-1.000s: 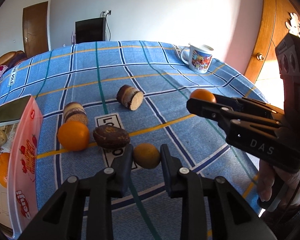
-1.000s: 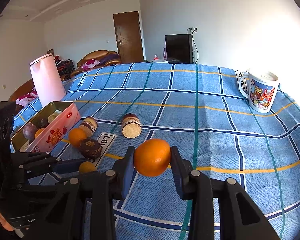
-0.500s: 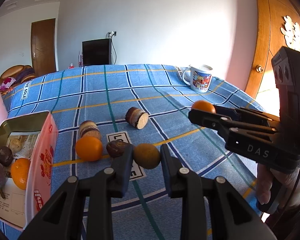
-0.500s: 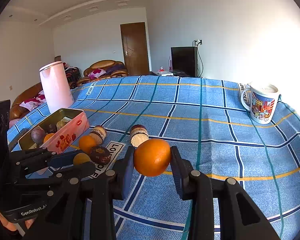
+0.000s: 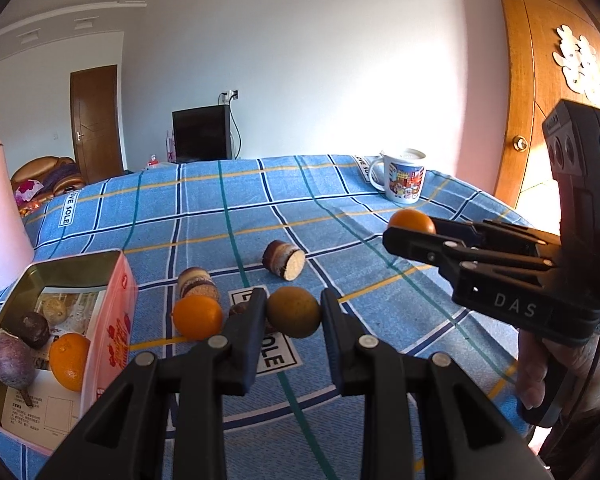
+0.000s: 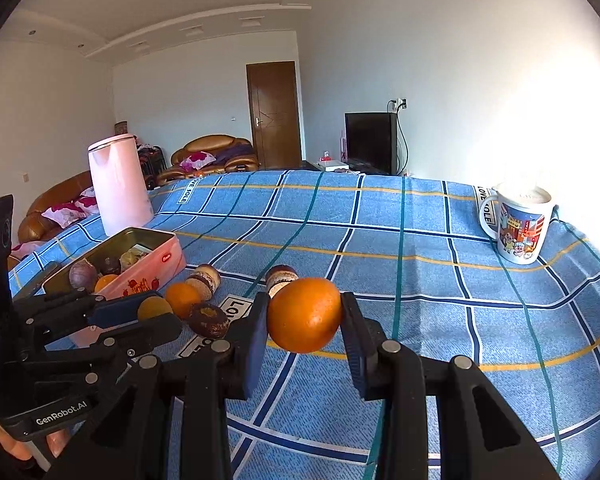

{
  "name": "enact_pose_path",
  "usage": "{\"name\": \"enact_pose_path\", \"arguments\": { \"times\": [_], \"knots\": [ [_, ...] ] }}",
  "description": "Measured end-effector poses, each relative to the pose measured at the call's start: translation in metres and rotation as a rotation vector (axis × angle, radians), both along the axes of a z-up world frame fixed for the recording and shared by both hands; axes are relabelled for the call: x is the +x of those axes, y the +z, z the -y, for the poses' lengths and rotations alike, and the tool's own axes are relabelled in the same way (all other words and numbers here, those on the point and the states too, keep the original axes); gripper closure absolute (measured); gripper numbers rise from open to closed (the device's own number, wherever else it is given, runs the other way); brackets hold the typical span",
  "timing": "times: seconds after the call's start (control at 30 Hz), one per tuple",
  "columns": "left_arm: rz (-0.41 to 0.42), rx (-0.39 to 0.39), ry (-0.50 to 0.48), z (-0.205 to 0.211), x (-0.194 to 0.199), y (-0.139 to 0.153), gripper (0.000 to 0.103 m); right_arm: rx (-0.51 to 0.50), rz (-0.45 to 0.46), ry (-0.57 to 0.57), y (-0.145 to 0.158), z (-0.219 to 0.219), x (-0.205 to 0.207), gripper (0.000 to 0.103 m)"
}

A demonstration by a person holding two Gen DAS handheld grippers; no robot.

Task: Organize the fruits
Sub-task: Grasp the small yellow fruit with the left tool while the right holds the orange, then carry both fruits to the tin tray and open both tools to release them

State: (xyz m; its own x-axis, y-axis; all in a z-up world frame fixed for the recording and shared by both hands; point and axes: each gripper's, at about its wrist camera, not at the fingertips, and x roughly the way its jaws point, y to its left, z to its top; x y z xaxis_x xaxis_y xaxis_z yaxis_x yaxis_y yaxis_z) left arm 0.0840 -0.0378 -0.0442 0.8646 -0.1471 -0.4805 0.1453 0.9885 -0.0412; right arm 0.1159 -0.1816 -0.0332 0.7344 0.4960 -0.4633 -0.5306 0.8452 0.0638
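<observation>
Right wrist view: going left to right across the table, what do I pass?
Left gripper holding a yellow-brown fruit → pink tin → loose orange → dark brown fruit → right gripper holding an orange → mug.

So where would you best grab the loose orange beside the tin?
Across its widest middle, coming from above: the orange is round and sits on the cloth with a cake roll right behind it and a dark fruit close beside it, so a side approach looks crowded.
</observation>
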Motion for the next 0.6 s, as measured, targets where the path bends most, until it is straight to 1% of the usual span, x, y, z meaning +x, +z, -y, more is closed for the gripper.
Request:
{"name": "enact_pose_path", "arguments": {
  "times": [0.37,0.6],
  "knots": [
    [0.067,0.026,0.030,-0.008,-0.011,0.010,0.074,0.013,0.087,0.005,0.007,0.001,-0.014,0.066],
    [0.093,0.024,0.058,-0.018,-0.015,0.014,0.074,0.006,0.132,-0.001,0.009,0.000,-0.022,0.066]
  ]
}}
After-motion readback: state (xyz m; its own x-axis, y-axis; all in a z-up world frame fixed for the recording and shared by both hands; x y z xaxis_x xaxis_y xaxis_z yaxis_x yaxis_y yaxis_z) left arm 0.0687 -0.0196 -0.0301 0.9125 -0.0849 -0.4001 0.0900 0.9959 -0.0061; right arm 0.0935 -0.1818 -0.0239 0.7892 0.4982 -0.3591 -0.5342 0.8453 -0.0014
